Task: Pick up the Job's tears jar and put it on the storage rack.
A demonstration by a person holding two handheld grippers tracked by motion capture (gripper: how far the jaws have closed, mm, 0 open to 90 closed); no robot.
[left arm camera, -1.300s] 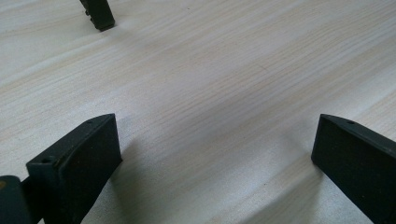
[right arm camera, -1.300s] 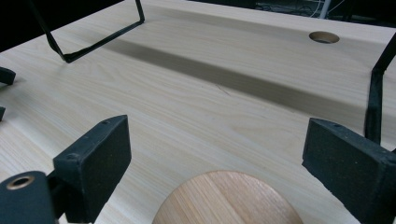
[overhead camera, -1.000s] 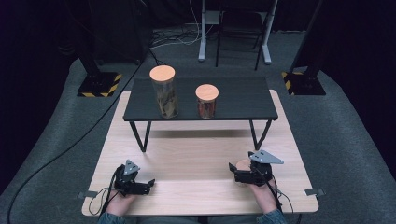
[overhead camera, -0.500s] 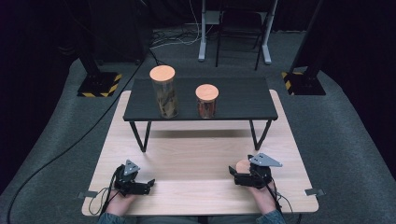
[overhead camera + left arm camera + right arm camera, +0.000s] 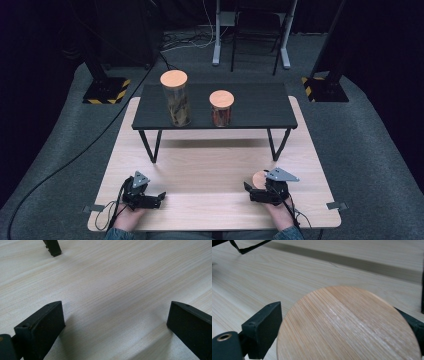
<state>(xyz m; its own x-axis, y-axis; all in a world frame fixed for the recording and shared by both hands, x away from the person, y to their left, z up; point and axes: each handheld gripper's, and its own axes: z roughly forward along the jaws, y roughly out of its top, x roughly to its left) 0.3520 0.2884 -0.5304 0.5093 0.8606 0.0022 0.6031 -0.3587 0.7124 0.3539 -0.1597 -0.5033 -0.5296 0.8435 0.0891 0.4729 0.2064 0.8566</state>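
Nothing has shifted: the right gripper still holds a round wooden lid; the left gripper rests wide on the tabletop.

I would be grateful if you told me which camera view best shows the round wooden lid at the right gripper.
The right gripper view: the wooden lid lies large between the jaws, its grain plain. The high view gives a small orange disc beside the right gripper. The left gripper view looks at bare table.
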